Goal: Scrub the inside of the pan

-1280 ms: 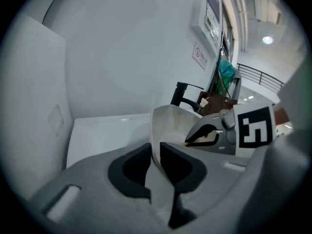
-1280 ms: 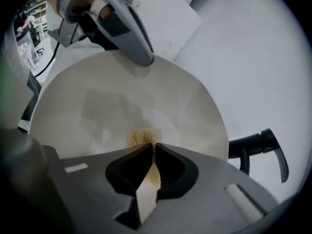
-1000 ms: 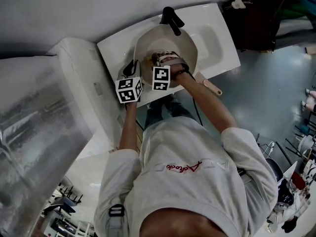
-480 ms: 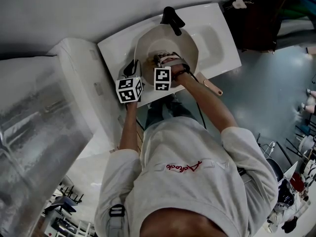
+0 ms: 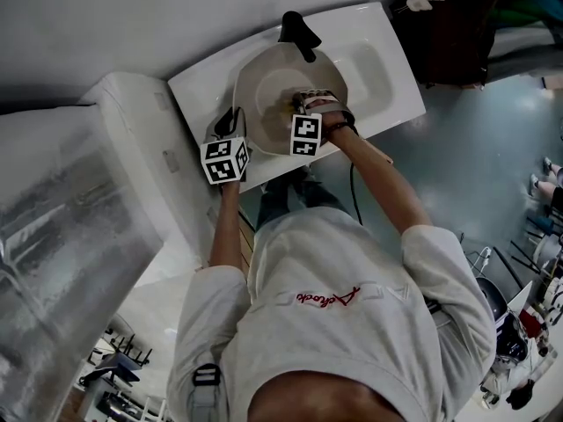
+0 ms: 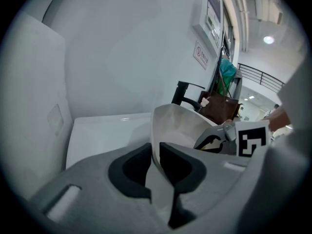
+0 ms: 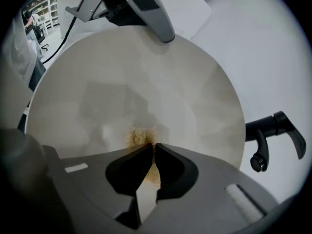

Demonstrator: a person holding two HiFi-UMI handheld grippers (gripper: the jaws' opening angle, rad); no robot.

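1. Two grippers work on a pale pan (image 7: 146, 77) that sits in a white sink (image 5: 387, 60). The pan's inside lies straight ahead of the right gripper (image 7: 152, 147).
2. The left gripper (image 6: 155, 150) is clamped on the pan's near rim, with the thin wall pinched between its dark pads.
3. The right gripper's jaws stand almost together, nipping a tan scrubber (image 7: 139, 136). Its tuft presses on the pan's floor just past the tips.
4. A black tap (image 7: 273, 135) stands beyond the pan's rim, to the right of the right gripper's jaws.
5. Red script lettering (image 5: 327, 297) crosses the person's white shirt (image 5: 352, 359), but it cannot be read with certainty.
6. A wall sign (image 6: 201, 55) with a red mark hangs above and to the right of the left gripper's jaws, too small to read.
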